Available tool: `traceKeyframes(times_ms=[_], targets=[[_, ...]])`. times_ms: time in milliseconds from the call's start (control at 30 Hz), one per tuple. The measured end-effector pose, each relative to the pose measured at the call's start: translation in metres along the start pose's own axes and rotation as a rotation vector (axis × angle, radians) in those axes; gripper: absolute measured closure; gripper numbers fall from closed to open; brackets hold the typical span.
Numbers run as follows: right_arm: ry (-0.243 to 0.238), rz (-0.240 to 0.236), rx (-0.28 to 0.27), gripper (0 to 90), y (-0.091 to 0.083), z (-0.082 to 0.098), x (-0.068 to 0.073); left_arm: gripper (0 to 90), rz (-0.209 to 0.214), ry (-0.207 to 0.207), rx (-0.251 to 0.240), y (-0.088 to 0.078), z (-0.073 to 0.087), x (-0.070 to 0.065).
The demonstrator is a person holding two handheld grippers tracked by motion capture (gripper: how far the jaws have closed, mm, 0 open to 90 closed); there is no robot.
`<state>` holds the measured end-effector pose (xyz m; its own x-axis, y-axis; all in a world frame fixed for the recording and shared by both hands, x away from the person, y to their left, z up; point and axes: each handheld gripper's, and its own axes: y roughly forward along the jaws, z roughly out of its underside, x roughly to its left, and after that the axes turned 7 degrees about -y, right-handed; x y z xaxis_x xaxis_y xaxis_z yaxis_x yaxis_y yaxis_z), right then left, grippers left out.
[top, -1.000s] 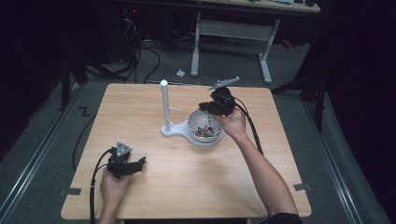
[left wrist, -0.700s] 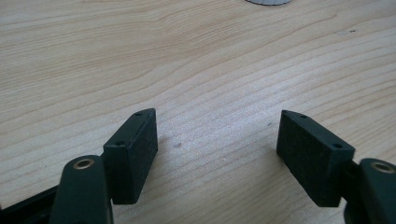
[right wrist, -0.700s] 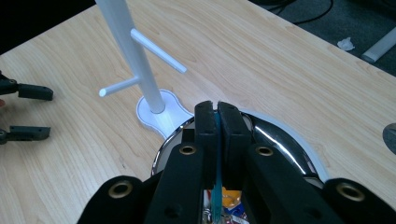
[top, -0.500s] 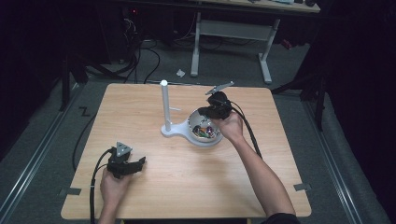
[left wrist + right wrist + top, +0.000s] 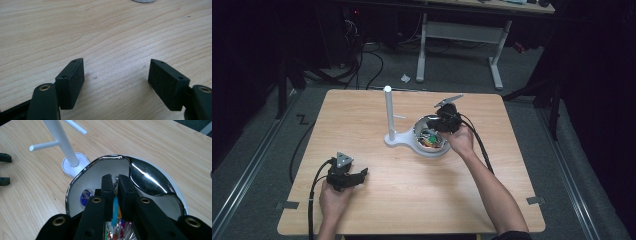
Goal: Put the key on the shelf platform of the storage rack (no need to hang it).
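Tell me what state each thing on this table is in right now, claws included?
Left claw: open, nothing between its jaws, low over the table.
Right claw: down inside the bowl, jaws just easing apart, a narrow gap, a blue strip between them; contact unclear.
Bowl: upright, shiny, holding colourful bits.
White stand: upright, pegs bare.

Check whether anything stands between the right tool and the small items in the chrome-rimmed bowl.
Nothing visible does. The right tool already reaches down into the chrome-rimmed bowl, its jaws nearly together over the small items, with a light-blue strip showing between them. The white stand is off to one side.
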<state>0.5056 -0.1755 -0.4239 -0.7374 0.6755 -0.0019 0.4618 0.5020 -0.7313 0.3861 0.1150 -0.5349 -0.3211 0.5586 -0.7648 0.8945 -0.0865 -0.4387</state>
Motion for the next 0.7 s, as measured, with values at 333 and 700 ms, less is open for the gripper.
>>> traceKeyframes(times_ms=[333,700], targets=[[0.017,-0.002,-0.058,67.1,-0.021,0.007,0.001,29.5,-0.004,-0.003,0.0,0.0,0.001,0.0],[0.05,0.052,-0.106,56.6,-0.059,0.023,-0.005,29.4,-0.001,0.005,-0.002,0.0,0.001,0.0]])
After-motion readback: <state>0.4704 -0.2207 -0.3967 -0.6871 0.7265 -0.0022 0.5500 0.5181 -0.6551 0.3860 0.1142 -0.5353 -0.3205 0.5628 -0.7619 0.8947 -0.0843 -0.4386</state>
